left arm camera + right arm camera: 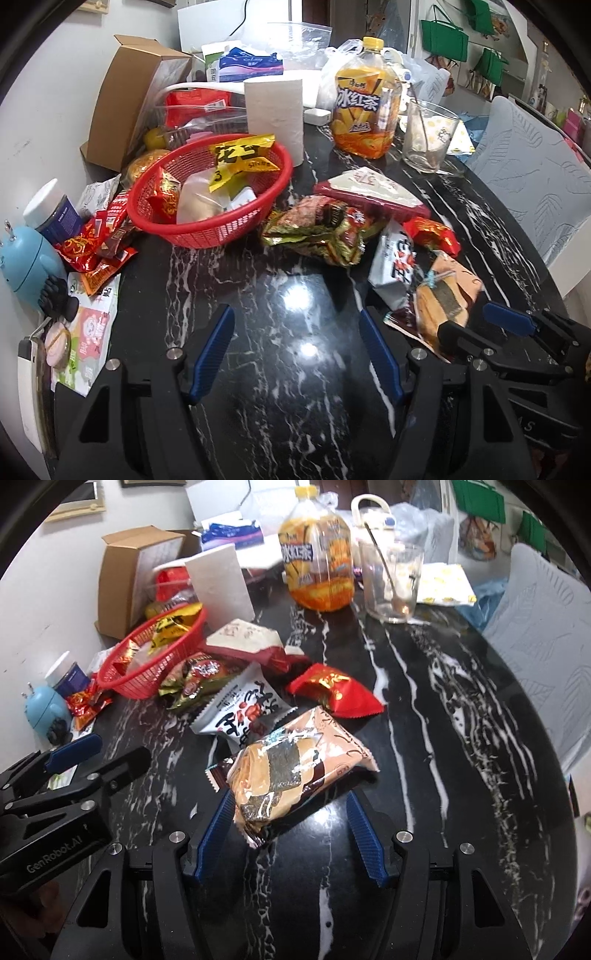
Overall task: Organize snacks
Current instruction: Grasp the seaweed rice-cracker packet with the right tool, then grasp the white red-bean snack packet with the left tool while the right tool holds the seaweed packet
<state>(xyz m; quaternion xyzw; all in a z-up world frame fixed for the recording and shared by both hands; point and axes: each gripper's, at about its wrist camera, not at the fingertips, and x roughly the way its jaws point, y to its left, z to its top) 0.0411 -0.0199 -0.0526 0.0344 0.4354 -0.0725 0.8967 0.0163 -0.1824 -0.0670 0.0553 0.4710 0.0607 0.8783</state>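
A red mesh basket (236,229) on the black marble table holds a yellow packet (242,157) and other snacks. Loose packets lie to its right: a crumpled green-gold one (317,232), a white one (242,710), a red one (334,690), a maroon-and-white one (369,192), and a tan seaweed-roll packet (291,764). My left gripper (297,350) is open and empty over bare table. My right gripper (290,830) is open, its jaws on either side of the near end of the seaweed-roll packet. The right gripper also shows in the left wrist view (476,325).
An iced-tea bottle (365,99), a glass with a spoon (428,136), a toilet-paper roll (275,114) and a cardboard box (122,99) stand at the back. Small red packets (96,251), a blue gadget (26,266) and a jar (51,210) crowd the left edge. A grey chair (535,192) stands right.
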